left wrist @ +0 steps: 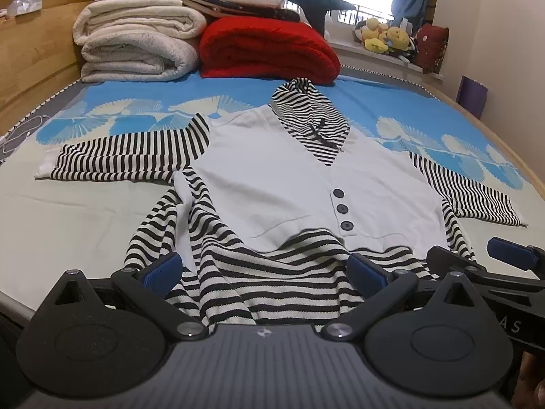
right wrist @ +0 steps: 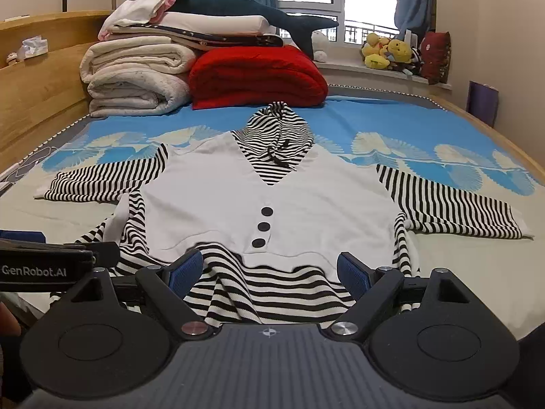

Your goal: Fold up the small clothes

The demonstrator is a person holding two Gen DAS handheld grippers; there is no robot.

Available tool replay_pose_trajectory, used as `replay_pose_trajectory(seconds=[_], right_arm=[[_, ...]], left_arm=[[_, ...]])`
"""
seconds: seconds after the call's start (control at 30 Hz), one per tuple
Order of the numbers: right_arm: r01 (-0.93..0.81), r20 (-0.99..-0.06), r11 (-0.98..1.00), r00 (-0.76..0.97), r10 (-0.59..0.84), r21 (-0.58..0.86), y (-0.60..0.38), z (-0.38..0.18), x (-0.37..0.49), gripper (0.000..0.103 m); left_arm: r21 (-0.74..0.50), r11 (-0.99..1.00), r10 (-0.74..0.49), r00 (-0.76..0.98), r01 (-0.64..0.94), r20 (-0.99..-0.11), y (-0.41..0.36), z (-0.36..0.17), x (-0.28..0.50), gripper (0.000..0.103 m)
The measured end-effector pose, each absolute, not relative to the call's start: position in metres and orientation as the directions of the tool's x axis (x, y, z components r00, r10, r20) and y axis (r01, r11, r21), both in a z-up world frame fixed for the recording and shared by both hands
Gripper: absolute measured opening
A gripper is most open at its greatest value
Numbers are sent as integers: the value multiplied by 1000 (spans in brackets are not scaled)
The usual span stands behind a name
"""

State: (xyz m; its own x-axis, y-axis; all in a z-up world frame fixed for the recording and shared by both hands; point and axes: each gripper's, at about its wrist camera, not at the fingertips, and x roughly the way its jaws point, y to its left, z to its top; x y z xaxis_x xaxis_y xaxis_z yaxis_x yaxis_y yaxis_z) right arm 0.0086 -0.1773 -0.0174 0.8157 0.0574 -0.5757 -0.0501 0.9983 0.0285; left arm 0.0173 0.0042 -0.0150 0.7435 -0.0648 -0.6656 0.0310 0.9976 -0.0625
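The striped top (left wrist: 272,177) is lying face up on the bed (left wrist: 68,211), white front panel showing, three dark buttons (left wrist: 341,208) running down toward the hem, striped hood (left wrist: 306,116) pointing away toward the red blanket (left wrist: 269,47) and the stack of folded bedding (left wrist: 136,44). Both sleeves are spread out to the sides, and the near striped hem (right wrist: 259,293) is rumpled, bunching up right in front of both tools.

The left gripper (left wrist: 265,272) is sitting low at that hem with its jaws spread wide, gripping nothing. The right gripper (right wrist: 269,272) is doing the same just beside it, jaws wide, cloth lying between the blue pads (right wrist: 185,272) but not pinched.

So this looks like the very start of the fold: garment laid out, nothing folded over yet. The next move is probably calling for each gripper to shift outward toward a hem corner or a sleeve, close on a single edge of fabric, and carry it across the white panel. That crumpled hem could do with smoothing first, or the fold is likely going to trap wrinkles.

Writing: the left tool's body, seen from the right wrist view, is reading "GenRobot.AI" (right wrist: 34,271). From the left wrist view, the right tool is showing only the letters "A S" (left wrist: 513,326). No label on the garment is readable.
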Motion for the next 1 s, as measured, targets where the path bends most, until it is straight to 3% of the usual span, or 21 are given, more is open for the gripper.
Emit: replay_pose_trajectory(seconds=[1.0], right_arm=[[-60,-572,998,817,65,27,-175,-19,9,85]], left_arm=[[-68,997,-63,735,23,-675,7,-17,22,103]])
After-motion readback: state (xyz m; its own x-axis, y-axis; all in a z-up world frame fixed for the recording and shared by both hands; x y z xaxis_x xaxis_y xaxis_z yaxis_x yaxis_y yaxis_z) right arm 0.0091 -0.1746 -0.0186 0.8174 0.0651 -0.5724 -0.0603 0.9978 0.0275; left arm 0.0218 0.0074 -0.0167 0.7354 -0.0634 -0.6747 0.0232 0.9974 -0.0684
